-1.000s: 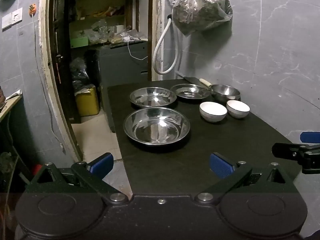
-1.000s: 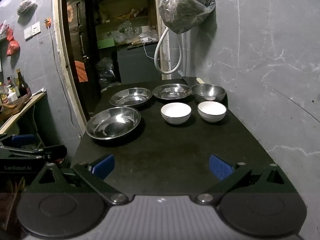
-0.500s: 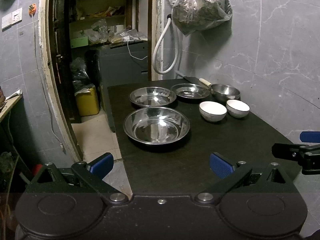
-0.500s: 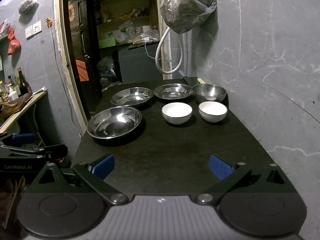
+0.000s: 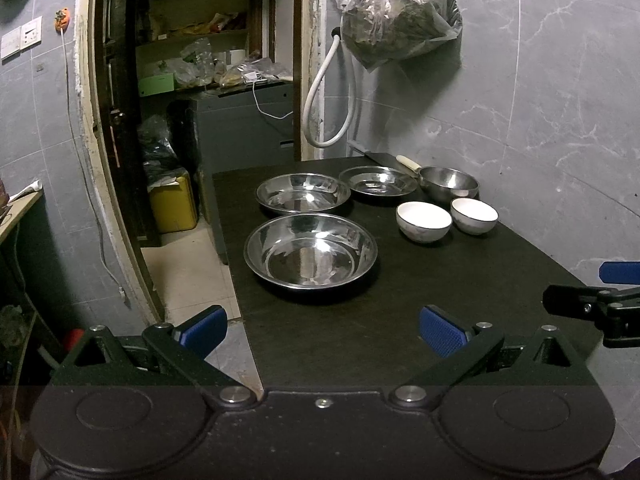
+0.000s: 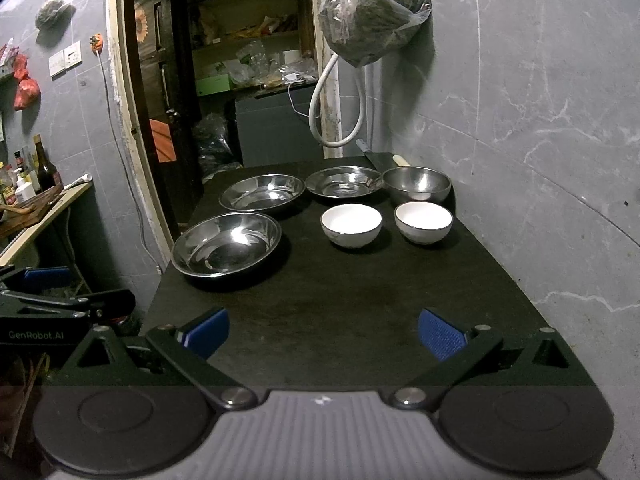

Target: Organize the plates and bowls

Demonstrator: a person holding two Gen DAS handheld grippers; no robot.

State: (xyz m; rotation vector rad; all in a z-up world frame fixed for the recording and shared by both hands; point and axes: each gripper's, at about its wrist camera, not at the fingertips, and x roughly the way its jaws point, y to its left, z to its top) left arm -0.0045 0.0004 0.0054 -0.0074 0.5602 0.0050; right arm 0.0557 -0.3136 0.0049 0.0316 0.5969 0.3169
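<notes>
Both grippers level over near edge of the table, jaws wide, empty.
Left gripper & right gripper: 3 steel plates, 1 steel bowl, 2 white bowls.

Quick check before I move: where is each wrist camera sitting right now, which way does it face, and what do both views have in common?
Left wrist: sits at the near left corner of the black table, facing along it to the doorway; shows the open left gripper and the right gripper at the right edge.
Right wrist: sits at the near edge, centred, facing the far wall; shows the open right gripper and the left gripper at the left edge.
Shared: three steel plates, the steel bowl, two white bowls, the hanging bag.
</notes>
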